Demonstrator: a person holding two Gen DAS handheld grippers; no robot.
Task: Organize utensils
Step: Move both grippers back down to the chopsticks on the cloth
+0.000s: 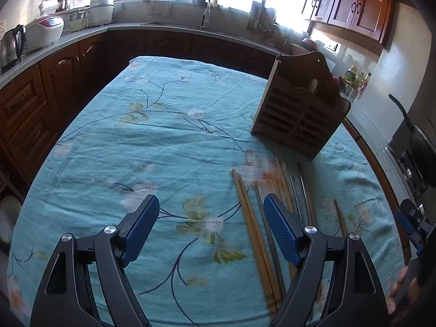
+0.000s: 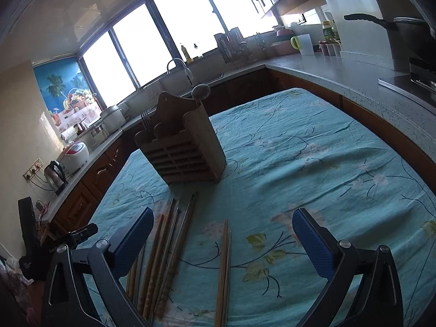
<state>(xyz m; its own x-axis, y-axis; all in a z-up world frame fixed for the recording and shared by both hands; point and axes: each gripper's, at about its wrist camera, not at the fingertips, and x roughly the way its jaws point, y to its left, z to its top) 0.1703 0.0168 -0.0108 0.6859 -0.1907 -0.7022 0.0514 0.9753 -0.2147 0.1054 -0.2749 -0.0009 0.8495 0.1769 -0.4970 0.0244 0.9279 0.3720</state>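
Note:
Several wooden and metal chopsticks (image 1: 272,190) lie side by side on the teal floral tablecloth (image 1: 163,141), in front of a slatted wooden utensil holder (image 1: 297,117). My left gripper (image 1: 211,204) hangs open above the cloth, and a wooden pair (image 1: 250,231) runs between its fingers without touching them. My right gripper (image 2: 223,218) is wide open over one separate pair (image 2: 224,267), which lies on the cloth below the gap. The main bundle of chopsticks (image 2: 166,245) lies by its left finger. The holder (image 2: 185,141) has a spoon (image 2: 200,90) and thin metal sticks (image 2: 144,120) standing in it.
Dark wood cabinets and a grey counter (image 2: 340,76) wrap around the table. A kettle (image 1: 11,46) and rice cooker (image 1: 43,31) stand at the left, a sink tap (image 1: 203,8) under the windows, and a pan (image 2: 408,32) on the stove at the right. The right gripper (image 1: 411,223) shows at the table's right edge.

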